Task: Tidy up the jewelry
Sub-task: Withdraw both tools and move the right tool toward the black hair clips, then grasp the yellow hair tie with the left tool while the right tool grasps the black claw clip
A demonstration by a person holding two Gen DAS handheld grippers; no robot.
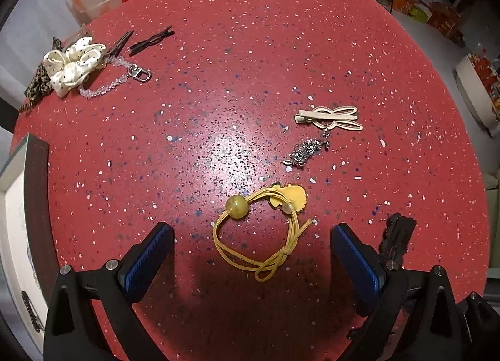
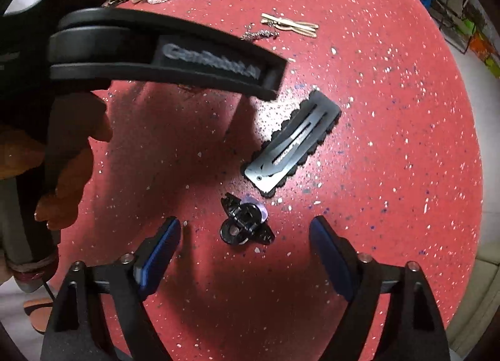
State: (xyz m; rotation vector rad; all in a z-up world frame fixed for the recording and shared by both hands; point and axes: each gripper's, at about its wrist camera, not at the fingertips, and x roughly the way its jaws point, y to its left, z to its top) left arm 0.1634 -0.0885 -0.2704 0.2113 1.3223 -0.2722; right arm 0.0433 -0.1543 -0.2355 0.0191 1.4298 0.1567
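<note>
My left hand-held gripper (image 1: 251, 251) hovers with fingers apart around the yellow hair tie (image 1: 261, 229) on the red counter (image 1: 218, 95). My right hand-held gripper (image 2: 245, 242), also spread, frames a small black clip (image 2: 242, 225); black snap barrette (image 2: 293, 145) just beyond.

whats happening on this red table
A person is sorting hair accessories with a handheld gripper in each hand. The left gripper is open around a yellow hair tie. The right gripper is open around a small black clip, beside a black snap clip. Neither has grasped anything. A bunny clip and cream scrunchie lie farther off.
</note>
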